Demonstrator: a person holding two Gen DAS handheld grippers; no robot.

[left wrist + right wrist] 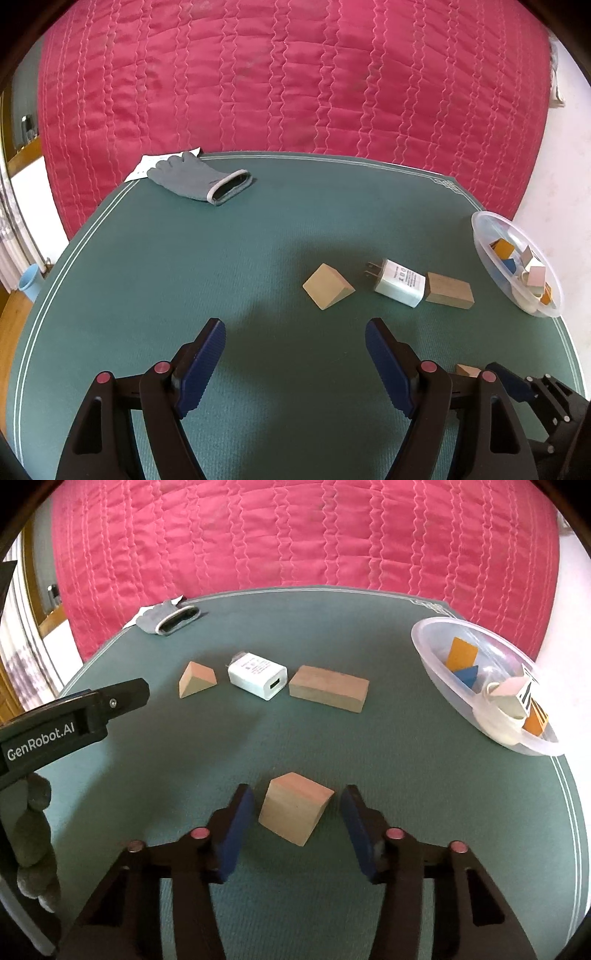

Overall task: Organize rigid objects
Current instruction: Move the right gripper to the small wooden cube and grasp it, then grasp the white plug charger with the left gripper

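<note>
My right gripper (pixel 297 812) straddles wooden wedge block (pixel 295 806) on bench (pixel 147 738); pads not yet touching, small gaps either side. Left gripper (pixel 295 362) wide, empty. I'd centre first, close on flat faces, lift, carry to plastic bowl (pixel 436 653).

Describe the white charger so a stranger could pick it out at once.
On the green mat, three things lie in a row left of the clear plastic bowl. The white charger is the middle one, between a triangular wooden block and a long wooden block: the only non-wooden piece.
</note>
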